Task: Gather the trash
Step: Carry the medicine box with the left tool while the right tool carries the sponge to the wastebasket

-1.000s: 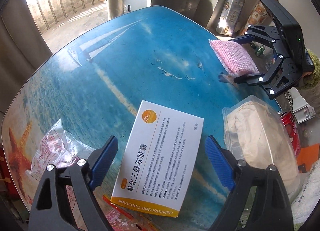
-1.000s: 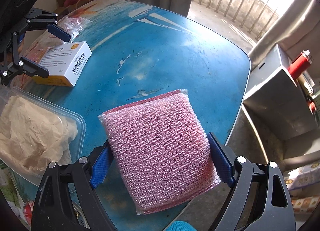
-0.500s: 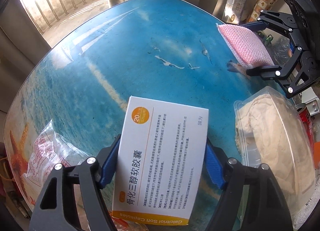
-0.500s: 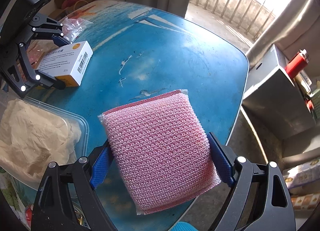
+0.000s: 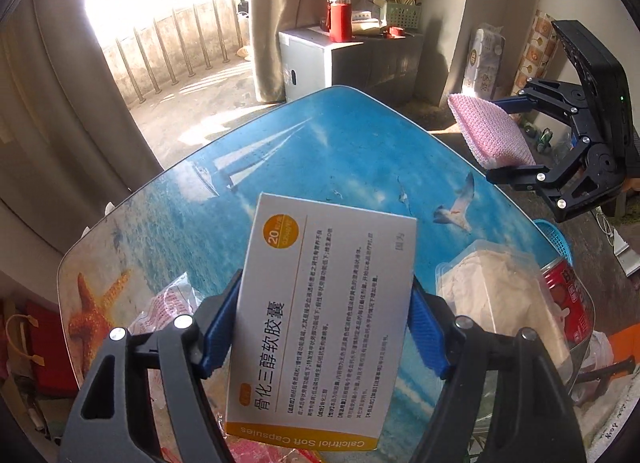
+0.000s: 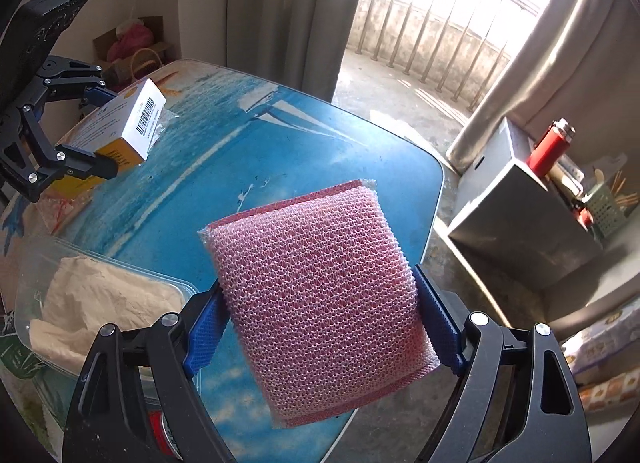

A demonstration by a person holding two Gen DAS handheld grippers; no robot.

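My left gripper (image 5: 326,303) is shut on a white and orange medicine box (image 5: 320,323), its blue pads pressing the two long sides, and holds it above the blue sea-print table (image 5: 300,151). From the right wrist view that box (image 6: 132,123) hangs tilted in the left gripper (image 6: 106,129) at the left. A pink mesh scouring sponge (image 6: 320,295) sits between the pads of my right gripper (image 6: 320,291), whose jaws are closing slightly tighter on it, lifted off the table. The left wrist view shows this sponge (image 5: 486,131) past the table's right edge.
A clear plastic tub with crumpled paper (image 5: 492,295) lies on the table's near right, with a red can (image 5: 568,287) beside it. A plastic wrapper (image 5: 168,303) lies near left. A blue basket (image 5: 554,239) sits below the edge. A grey cabinet (image 6: 520,223) stands beyond.
The left gripper closed on the medicine box and lifted it off the table. The right gripper rose with the sponge. Both views tilted up, showing more of the room.
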